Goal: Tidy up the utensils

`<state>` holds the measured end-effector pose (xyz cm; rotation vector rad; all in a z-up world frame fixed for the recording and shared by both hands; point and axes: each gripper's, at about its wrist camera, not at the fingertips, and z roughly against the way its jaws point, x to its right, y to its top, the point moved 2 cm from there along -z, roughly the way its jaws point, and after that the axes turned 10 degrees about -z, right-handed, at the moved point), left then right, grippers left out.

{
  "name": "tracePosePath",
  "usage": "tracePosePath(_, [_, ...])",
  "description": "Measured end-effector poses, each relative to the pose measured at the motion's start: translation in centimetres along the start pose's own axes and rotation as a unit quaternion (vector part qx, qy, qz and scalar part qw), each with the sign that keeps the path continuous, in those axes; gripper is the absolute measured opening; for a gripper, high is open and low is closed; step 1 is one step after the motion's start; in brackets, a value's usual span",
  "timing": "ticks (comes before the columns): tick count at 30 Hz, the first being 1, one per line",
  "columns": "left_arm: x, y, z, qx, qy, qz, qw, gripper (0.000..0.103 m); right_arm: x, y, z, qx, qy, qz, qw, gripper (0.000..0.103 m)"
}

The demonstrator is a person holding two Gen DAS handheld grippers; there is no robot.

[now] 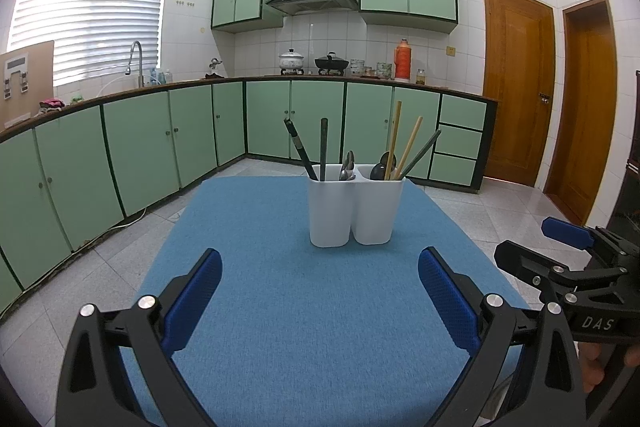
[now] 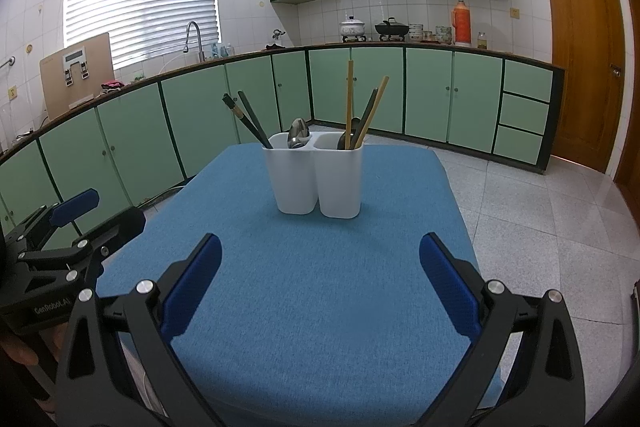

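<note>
A white two-compartment utensil holder (image 1: 352, 211) (image 2: 316, 183) stands upright at the far middle of the blue cloth-covered table (image 1: 260, 327) (image 2: 320, 327). Its left compartment holds two dark chopsticks (image 1: 310, 151) (image 2: 250, 121) and metal spoons (image 1: 347, 165) (image 2: 298, 133). The right one holds wooden chopsticks (image 1: 394, 139) (image 2: 349, 99), a dark spoon (image 1: 380, 167) and a grey-green stick (image 1: 422, 153). My left gripper (image 1: 320, 267) (image 2: 104, 215) is open and holds nothing, well short of the holder. My right gripper (image 2: 320, 251) (image 1: 532, 243) is likewise open with nothing in it.
Green base cabinets (image 1: 140, 143) with a counter, sink tap (image 1: 136, 59) and pots (image 1: 292, 61) curve along the back and left. Wooden doors (image 1: 520, 83) stand at the right. Tiled floor (image 2: 540, 227) surrounds the table.
</note>
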<state>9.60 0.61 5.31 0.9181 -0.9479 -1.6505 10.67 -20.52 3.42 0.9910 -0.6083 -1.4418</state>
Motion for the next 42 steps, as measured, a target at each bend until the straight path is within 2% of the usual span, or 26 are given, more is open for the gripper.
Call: tracePosePath(42, [-0.12, 0.16, 0.04, 0.004, 0.001, 0.002, 1.0, 0.096, -0.51, -0.05, -0.31, -0.001, 0.0, 0.0, 1.0, 0.096])
